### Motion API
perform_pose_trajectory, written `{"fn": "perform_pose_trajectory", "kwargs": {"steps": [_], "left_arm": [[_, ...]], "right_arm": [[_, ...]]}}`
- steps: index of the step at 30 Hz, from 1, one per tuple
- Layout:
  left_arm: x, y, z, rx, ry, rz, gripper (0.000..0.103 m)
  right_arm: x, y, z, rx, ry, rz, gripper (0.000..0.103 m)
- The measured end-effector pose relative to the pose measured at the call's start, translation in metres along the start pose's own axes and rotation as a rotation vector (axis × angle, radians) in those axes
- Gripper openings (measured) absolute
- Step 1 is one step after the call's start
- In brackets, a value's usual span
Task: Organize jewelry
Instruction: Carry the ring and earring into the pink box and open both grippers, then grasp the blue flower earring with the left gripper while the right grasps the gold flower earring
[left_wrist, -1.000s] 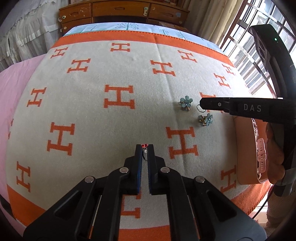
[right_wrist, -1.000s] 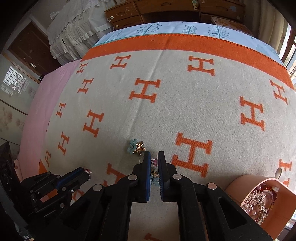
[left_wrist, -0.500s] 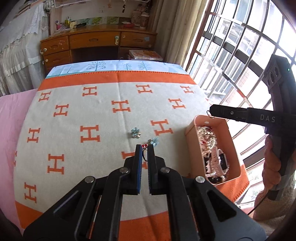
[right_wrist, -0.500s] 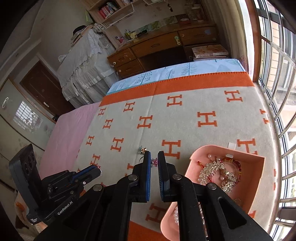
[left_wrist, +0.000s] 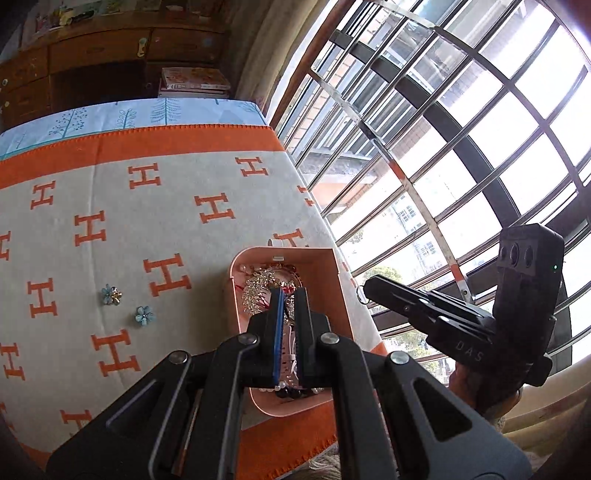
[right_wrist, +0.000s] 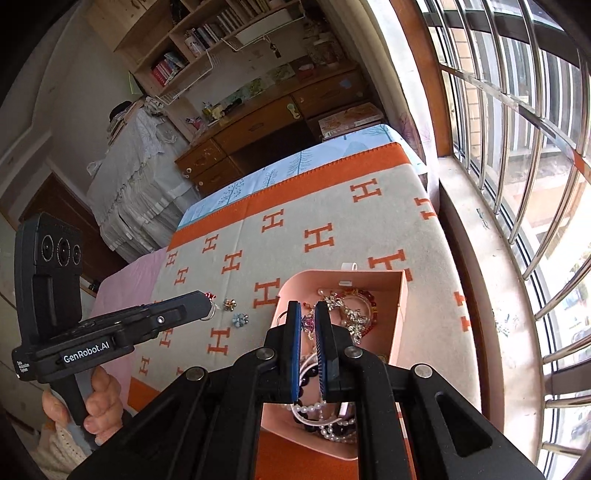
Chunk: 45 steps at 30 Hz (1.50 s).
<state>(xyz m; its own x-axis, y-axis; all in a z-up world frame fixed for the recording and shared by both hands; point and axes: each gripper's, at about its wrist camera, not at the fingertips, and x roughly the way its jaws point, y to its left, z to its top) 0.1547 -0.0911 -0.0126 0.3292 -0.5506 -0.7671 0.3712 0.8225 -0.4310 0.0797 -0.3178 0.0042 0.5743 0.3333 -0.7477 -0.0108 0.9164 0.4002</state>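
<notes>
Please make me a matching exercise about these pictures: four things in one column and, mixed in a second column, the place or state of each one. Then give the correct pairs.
Things
1. blue flower clip
2. pearl string
3. pink box
4. left gripper

Place or state
A. shut on a red-topped ring
B. lies inside the box
C. lies on the blanket, outside the box
D. stands open-topped on the blanket, on the window side

Pairs: 1-C, 2-B, 3-D, 4-A
</notes>
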Motion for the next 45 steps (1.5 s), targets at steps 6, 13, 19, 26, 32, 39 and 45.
{"fn": "perform_pose_trajectory", "kwargs": {"steps": [6,13,19,26,32,39,45], "left_arm": [[0.045,-0.001,-0.005,0.016,0.064,0.078,0.003],[0.062,-0.004,-0.012,0.093,0.109,0.171,0.017],[0.049,0.000,-0.015,0.090,0.073,0.182,0.048],[0.019,0.019,-0.017,0.052,0.012,0.203,0.048],[-0.015,0.046,-0.020,0.026,-0.037,0.260,0.048],[-0.060,0.089,-0.027,-0.035,-0.105,0.328,0.048],[-0.085,0.116,-0.030,-0.067,-0.145,0.360,0.048]], "right_arm": [[0.036,-0.024,-0.021,0.028,0.093,-0.059,0.008],[0.075,-0.031,-0.021,0.082,0.144,-0.094,0.013],[0.075,-0.030,-0.016,0.095,0.120,-0.106,0.023],[0.067,-0.011,-0.015,0.058,0.107,-0.100,0.023],[0.065,0.018,-0.015,-0.005,0.100,-0.093,0.023],[0.072,0.055,-0.015,-0.075,0.113,-0.068,0.023],[0.081,0.092,-0.013,-0.152,0.119,-0.057,0.032]]}}
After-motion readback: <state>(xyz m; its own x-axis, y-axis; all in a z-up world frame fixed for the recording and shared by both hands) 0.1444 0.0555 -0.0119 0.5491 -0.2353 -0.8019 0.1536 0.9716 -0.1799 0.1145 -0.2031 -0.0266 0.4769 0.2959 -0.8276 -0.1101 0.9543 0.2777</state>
